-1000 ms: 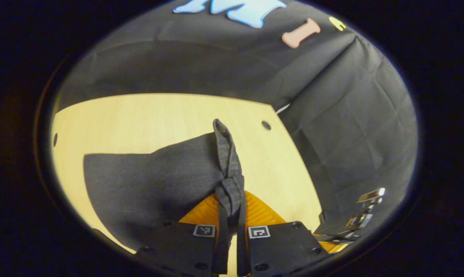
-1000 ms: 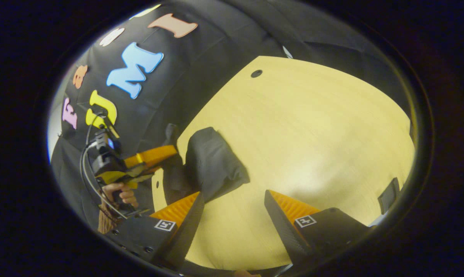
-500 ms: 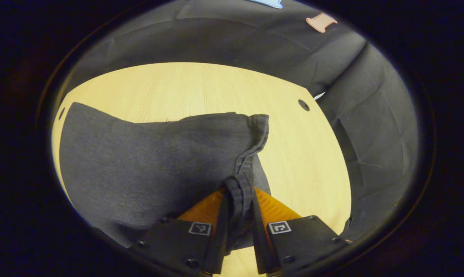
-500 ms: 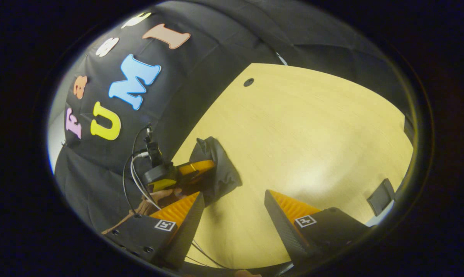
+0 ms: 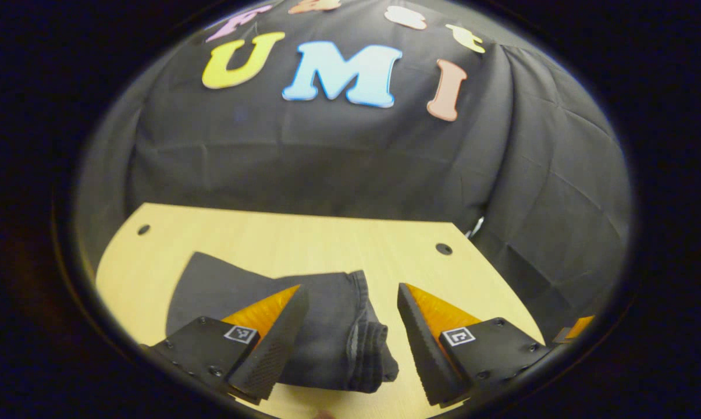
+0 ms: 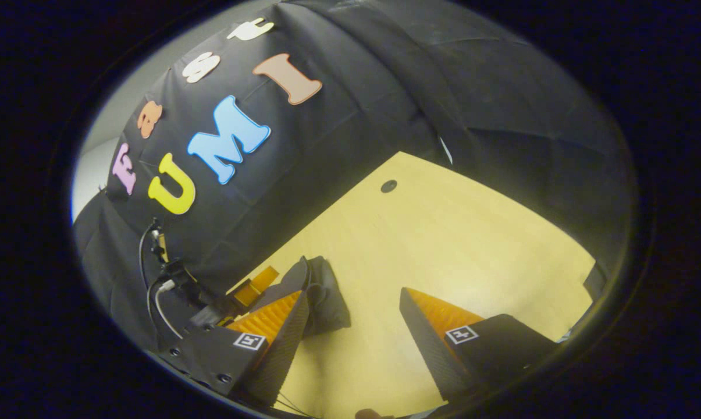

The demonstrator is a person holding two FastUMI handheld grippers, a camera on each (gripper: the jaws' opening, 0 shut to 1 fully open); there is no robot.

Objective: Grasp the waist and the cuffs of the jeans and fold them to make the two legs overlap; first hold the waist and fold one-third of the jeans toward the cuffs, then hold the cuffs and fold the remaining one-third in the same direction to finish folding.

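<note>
Pale wooden bench [image 5: 303,233] carries the folded jeans [image 5: 327,326]; left hand-held gripper [image 5: 350,334] and right hand-held gripper [image 6: 355,340] both gape, holding nothing.

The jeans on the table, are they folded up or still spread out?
Folded. The jeans lie on the table as a compact bundle, layers stacked at the edge, between the open left gripper.

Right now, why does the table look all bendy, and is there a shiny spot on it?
In the left gripper view the fisheye lens curves the table edge, and the folded jeans look sharp between the open left claw. In the right gripper view the table tilts and bows, with a soft pale glare patch near the open right claw.
</note>
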